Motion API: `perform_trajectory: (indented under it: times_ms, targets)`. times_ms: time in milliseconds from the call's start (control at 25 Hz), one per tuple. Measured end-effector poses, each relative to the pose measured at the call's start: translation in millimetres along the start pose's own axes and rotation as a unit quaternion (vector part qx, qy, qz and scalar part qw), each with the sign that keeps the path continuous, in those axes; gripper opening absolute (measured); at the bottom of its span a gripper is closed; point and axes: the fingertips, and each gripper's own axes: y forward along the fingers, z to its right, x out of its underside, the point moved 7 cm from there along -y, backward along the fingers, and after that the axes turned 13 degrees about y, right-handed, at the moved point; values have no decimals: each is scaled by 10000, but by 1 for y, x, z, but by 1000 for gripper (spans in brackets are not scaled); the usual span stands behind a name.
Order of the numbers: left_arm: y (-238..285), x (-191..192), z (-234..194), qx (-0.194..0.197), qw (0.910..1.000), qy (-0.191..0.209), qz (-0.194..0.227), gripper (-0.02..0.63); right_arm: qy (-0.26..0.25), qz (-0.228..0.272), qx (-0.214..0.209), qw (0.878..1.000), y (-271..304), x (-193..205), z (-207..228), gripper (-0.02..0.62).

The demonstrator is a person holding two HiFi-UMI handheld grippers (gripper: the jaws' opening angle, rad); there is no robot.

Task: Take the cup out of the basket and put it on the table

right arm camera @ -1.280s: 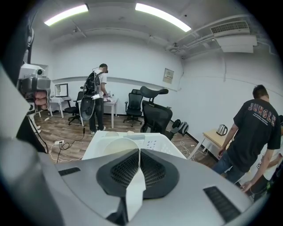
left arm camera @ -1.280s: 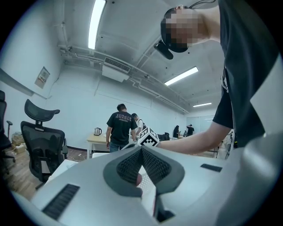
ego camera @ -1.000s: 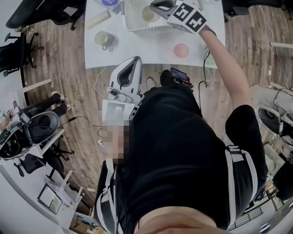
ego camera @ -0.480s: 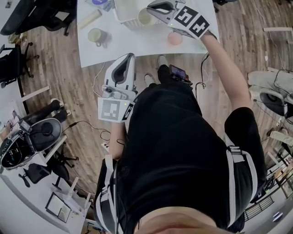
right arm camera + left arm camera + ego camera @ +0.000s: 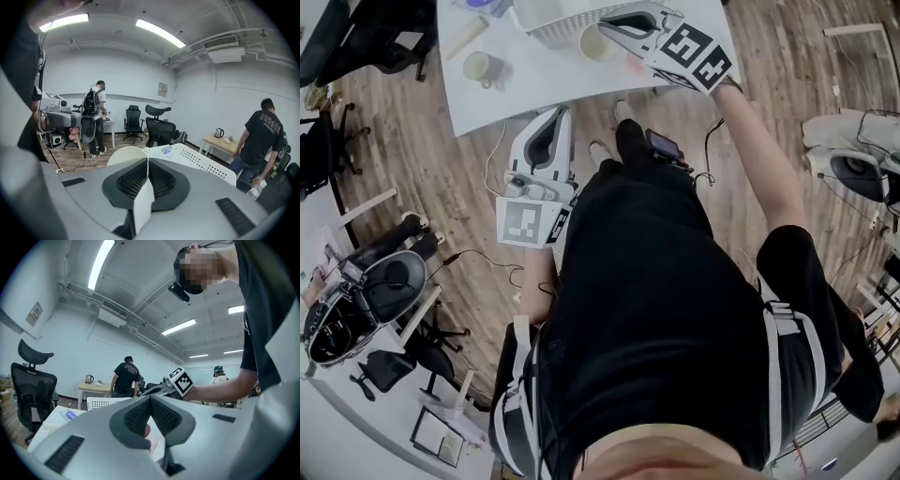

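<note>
Cream-coloured and thin-walled, the cup (image 5: 598,42) hung in the head view from the right gripper (image 5: 611,28), clear of the white basket (image 5: 546,21) and above the white tabletop (image 5: 534,89), between the basket's near side and the table's near edge. The left gripper (image 5: 553,122) waited well apart, off the table's near edge above the wooden floor. In the left gripper view its dark pads met at the tips with nothing between them. In the right gripper view the jaws were clamped on one side of the cup's wall, a pale strip running down between the pads, with the rim curving away to the left and the basket behind. The cup looked light and stiff but smooth. A pinch on a single wall could probably let it swing or slip, so a deep bite over the rim seemed the soundest hold, and it would need a level base to set down.
</note>
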Motion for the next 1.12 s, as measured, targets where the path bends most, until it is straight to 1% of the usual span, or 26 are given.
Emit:
perform_trajectory:
  times_ms: [280,480,640,760,920,1040,1120]
  targets:
    - [-7,-2,6,248,9997,-58,5,20,417,286,278,9983,-36,18,-27,28]
    - [-1,-3,11,360,9993,-33,19,20,692,457,436,9956,-63,33,-37,28]
    - [10,-9,17,422,9991,-1,22,20,985,813,618,9899,-91,34,-41,28]
    - [23,-10,20,444,9990,3,5,20,1007,983,786,9869,-109,37,-41,28]
    - [38,-14,30,459,9989,-21,9,20,1019,1087,968,9841,-132,50,-37,28]
    - [48,-16,40,480,9988,0,2,20,1093,1320,1047,9796,-152,57,-37,28]
    - [53,-17,44,450,9990,-3,4,20,1043,1508,1036,9776,-162,57,-40,28]
